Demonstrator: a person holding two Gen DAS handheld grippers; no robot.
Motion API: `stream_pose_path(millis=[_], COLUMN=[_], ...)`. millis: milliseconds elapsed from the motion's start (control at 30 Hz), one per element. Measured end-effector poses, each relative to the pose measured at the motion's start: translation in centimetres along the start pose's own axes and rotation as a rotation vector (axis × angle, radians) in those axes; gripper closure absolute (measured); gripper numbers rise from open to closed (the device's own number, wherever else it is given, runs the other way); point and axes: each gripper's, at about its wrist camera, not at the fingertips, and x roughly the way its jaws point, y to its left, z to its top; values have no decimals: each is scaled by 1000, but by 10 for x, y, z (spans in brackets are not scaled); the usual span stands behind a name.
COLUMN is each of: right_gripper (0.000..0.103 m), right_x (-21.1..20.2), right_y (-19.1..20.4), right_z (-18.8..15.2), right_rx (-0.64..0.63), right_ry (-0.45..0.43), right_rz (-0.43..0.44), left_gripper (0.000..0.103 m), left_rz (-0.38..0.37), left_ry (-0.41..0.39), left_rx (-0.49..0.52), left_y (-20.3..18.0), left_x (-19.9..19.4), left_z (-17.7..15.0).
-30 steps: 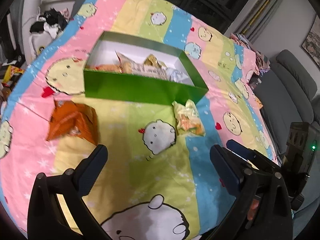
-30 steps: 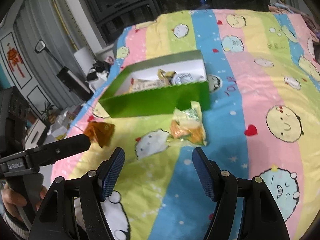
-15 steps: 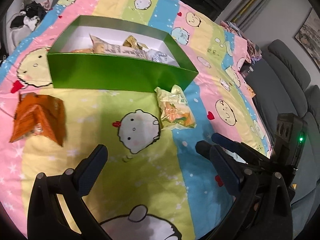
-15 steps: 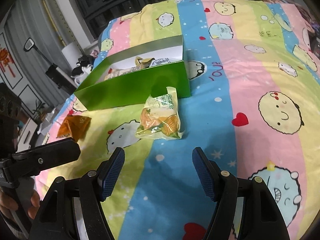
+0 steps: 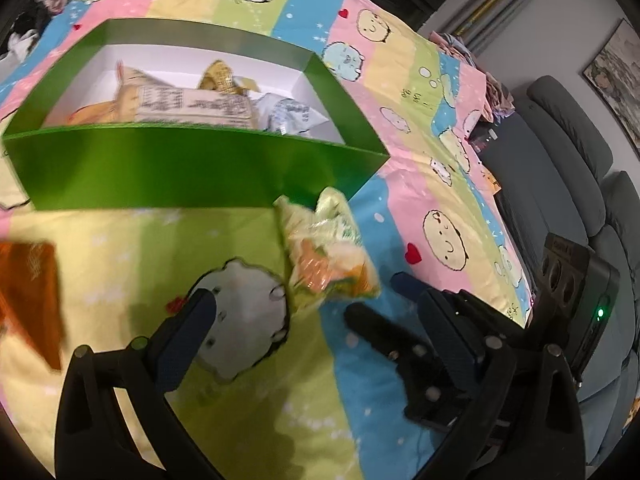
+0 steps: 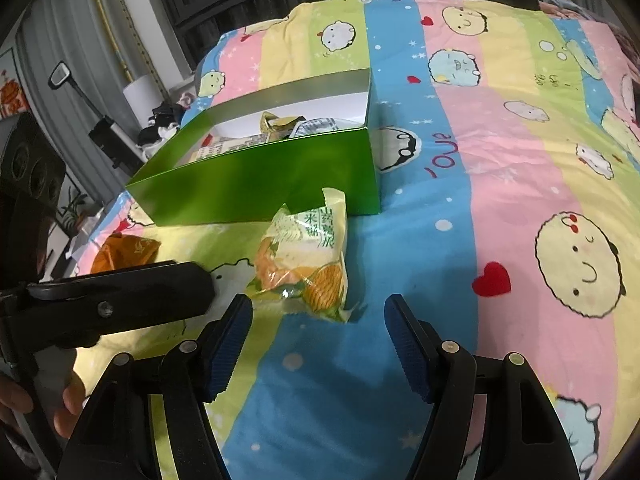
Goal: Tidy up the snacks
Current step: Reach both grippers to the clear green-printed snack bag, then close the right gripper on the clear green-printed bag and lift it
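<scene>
A yellow-green snack bag (image 6: 304,256) (image 5: 328,252) lies on the striped cartoon blanket, touching the front wall of a green box (image 6: 260,176) (image 5: 180,172). The white-lined box holds several wrapped snacks. My right gripper (image 6: 318,332) is open, just short of the bag, with nothing between its fingers. My left gripper (image 5: 316,320) is open too, its blue-padded fingers wide apart, the bag just ahead of them. An orange snack bag (image 5: 28,292) (image 6: 124,252) lies to the left, apart from both grippers. One finger of the left gripper (image 6: 120,304) reaches into the right wrist view.
A grey sofa (image 5: 580,168) stands past the blanket's right edge. Clutter and a mirror on a stand (image 6: 64,76) sit beyond the far left edge. A hand (image 6: 40,400) holds the left gripper's handle. Bare blanket (image 6: 520,200) spreads right of the box.
Both grippers have come forward and down towards the yellow-green bag, so bag and box look larger. The orange bag has slid to the left wrist view's edge. Both jaws stayed as wide.
</scene>
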Motion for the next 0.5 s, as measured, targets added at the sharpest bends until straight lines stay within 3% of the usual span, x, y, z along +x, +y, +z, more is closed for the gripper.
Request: stream_pose_path(millis=[200, 267, 333, 500], right_gripper=[33, 37, 41, 51], right_x=[11, 15, 20, 26], right_y=[2, 3, 3, 2], right_z=[7, 8, 9, 11], right_rx=[-17, -23, -20, -7], right_ry=[13, 14, 25, 37], right_rz=[34, 47, 60, 83], left_gripper=[17, 19, 31, 49], left_rz=[-18, -21, -25, -26], left_ry=[24, 30, 39, 65], left_rx=[12, 19, 24, 35], left_y=[-1, -2, -2, -3], left_x=[23, 28, 32, 41], left_z=[14, 16, 17, 15])
